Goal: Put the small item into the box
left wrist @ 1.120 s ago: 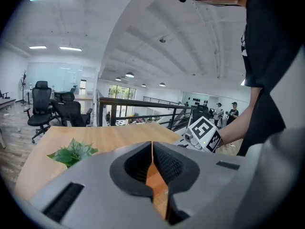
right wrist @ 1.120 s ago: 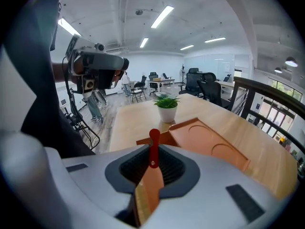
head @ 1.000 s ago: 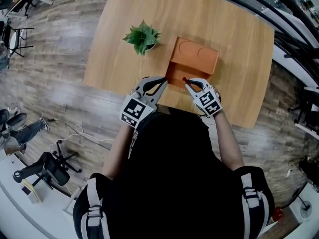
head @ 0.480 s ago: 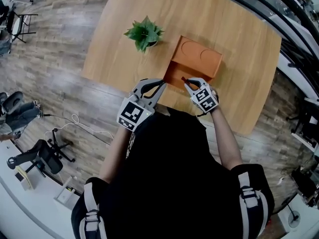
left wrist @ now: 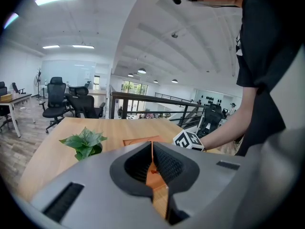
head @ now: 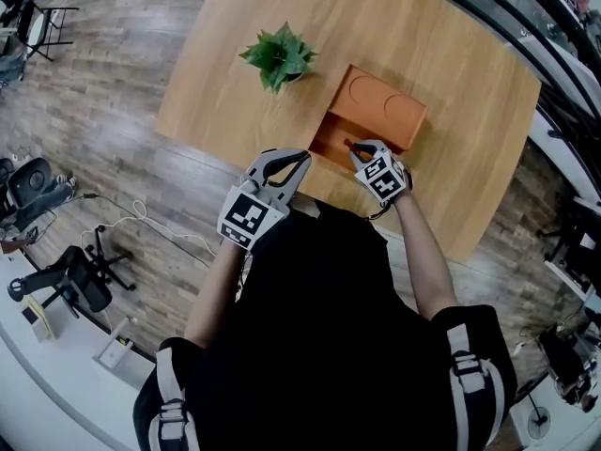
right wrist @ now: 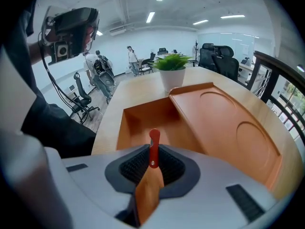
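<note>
Right gripper [right wrist: 151, 152] is pinching the small red item [right wrist: 154, 136] between its pads, jaws drawn in close on it. The item is standing upright, its tip poking past the fingertips.

It is hanging at the near edge of the orange box [right wrist: 122, 128], over the open compartment. That opening is walled on the left and far sides. On the right the lid [right wrist: 224, 123], with two round recesses, is covering the rest of the box. The open part is lying straight ahead of the jaws.

Left gripper [left wrist: 152, 151] is sitting with its jaws pressed together, nothing between them. It is hovering beside the box's near-left corner, at the near edge of the table [head: 451, 177].

The potted plant [head: 280, 54] is standing left of the box, near but not touching. Bare tabletop is lying open to the right of the box.
</note>
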The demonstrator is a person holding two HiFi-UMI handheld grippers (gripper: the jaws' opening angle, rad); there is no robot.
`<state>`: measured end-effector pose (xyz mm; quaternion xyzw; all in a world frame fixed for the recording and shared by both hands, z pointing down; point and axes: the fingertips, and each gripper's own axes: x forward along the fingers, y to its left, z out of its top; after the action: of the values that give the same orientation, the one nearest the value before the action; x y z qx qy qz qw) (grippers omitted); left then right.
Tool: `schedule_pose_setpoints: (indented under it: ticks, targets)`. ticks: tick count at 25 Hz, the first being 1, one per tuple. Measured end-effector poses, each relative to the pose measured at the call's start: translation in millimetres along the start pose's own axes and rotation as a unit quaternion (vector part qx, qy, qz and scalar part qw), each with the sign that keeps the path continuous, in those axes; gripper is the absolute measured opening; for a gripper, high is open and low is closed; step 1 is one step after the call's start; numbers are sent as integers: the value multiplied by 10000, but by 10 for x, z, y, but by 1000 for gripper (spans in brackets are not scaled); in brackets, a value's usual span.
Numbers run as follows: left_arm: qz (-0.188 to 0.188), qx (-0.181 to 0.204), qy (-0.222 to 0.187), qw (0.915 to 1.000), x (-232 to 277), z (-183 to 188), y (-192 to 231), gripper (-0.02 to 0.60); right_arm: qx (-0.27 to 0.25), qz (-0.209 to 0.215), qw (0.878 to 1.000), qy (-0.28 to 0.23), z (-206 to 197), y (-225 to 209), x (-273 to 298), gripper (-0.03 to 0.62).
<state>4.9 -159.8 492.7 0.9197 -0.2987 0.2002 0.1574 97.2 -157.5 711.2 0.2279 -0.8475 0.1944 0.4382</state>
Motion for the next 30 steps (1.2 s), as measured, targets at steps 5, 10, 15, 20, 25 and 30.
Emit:
schedule_pose_setpoints:
  ticks: [5,10,15,20,25,30]
  targets:
    - [5,-6,18,10000,24,-13,-16,28,-100,-21,9997,216,-43,-31,72,67]
    - [-21,16,44,10000,45,-29,-45,28,-121,-23,9988,474,-118,-32,156,67]
    - [-40,7,59,10000,55,-33,-64,28,10,-19,9979,654,-195,-43,211,67]
    - [-49,-2,76,10000,60,-56,-65,28,-61,-115,9968,791,-226,-65,255,67]
    - [-75,40,70,9999,77,-36,-87,28,-78,-198,9961,852,-230,-87,276,69]
    - [-87,28,55,9999,98,-39,-104,28,-88,-227,9958,881,-227,-97,307,69]
